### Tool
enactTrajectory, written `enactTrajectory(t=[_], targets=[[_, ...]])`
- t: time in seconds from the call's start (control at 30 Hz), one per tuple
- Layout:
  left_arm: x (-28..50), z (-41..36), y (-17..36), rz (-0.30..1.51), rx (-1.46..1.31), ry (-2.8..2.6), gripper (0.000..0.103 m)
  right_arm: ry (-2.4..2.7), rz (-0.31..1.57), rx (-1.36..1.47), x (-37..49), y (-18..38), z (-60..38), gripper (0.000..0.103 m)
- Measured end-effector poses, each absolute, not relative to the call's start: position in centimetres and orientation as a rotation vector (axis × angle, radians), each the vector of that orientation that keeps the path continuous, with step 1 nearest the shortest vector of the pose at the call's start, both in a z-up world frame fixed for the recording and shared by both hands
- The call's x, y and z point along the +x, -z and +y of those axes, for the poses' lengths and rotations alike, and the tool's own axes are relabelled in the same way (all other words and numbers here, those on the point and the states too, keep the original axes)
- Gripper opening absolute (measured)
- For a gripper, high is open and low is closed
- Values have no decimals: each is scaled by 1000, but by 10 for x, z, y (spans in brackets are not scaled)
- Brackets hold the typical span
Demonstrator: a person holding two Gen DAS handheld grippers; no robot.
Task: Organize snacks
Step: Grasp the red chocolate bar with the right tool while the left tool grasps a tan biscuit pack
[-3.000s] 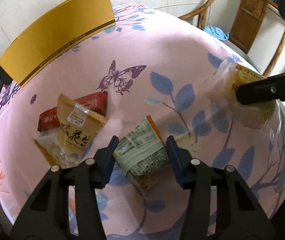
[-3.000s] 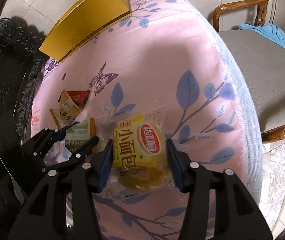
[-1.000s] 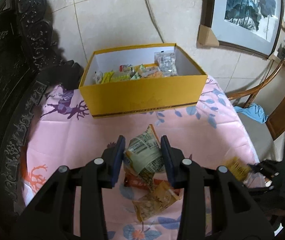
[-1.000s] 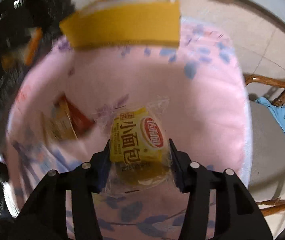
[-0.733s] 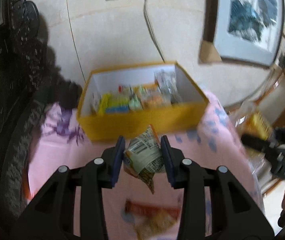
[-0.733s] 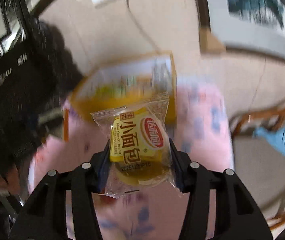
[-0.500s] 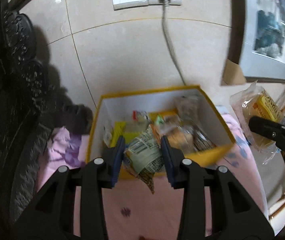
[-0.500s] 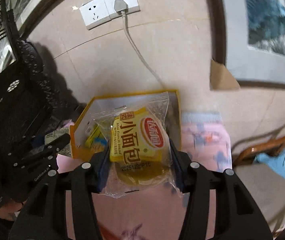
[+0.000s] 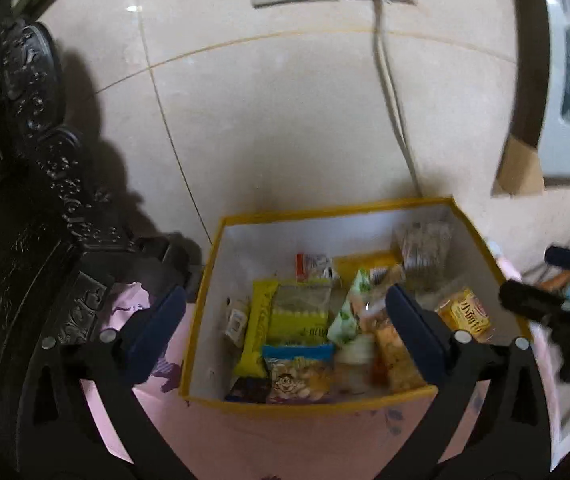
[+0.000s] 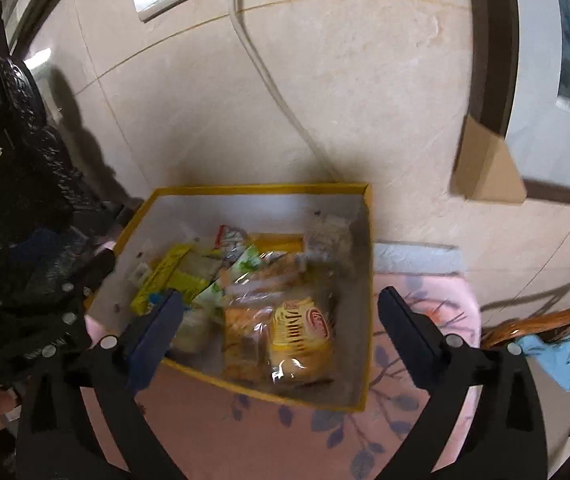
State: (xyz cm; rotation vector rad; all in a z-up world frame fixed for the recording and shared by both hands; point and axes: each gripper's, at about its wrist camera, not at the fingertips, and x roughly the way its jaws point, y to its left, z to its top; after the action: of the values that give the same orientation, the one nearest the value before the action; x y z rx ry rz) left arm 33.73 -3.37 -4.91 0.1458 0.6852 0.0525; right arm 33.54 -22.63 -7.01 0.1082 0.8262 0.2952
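The yellow box [image 9: 325, 211] with white inner walls holds several snack packets. My left gripper [image 9: 283, 304] hangs over its left half, jaws opening wide with nothing between them; a blurred packet [image 9: 365, 336] lies below its right finger. My right gripper [image 10: 281, 300] hangs over the box [image 10: 261, 189], jaws also opening wide and empty. The yellow bread packet [image 10: 301, 332] lies free in the box's near right corner; from the left wrist it shows as the bread packet [image 9: 467, 316] against the right wall. The right gripper [image 9: 553, 278] appears at the right edge.
The box stands at the back of a pink flowered tablecloth [image 10: 417, 304], against a tiled wall with a socket and cable [image 10: 261, 68]. Dark carved furniture [image 9: 37, 208] is on the left. A wooden chair with a blue cloth [image 10: 561, 352] stands on the right.
Both grippers travelled from the table to above the box, then opened. The printed packet and the yellow bread packet left the jaws and now lie in the box.
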Motion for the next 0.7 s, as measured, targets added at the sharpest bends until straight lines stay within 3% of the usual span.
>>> enactTrajectory(t=[0.27, 0.43, 0.7], targets=[[253, 0, 76, 765, 322, -114, 101, -558, 864, -222, 259, 82, -191, 99], [148, 24, 111, 885, 346, -107, 101, -842, 890, -493, 197, 136, -121, 99], [-1, 33, 162, 1135, 279, -157, 101, -970, 967, -840, 166, 227, -46, 99]])
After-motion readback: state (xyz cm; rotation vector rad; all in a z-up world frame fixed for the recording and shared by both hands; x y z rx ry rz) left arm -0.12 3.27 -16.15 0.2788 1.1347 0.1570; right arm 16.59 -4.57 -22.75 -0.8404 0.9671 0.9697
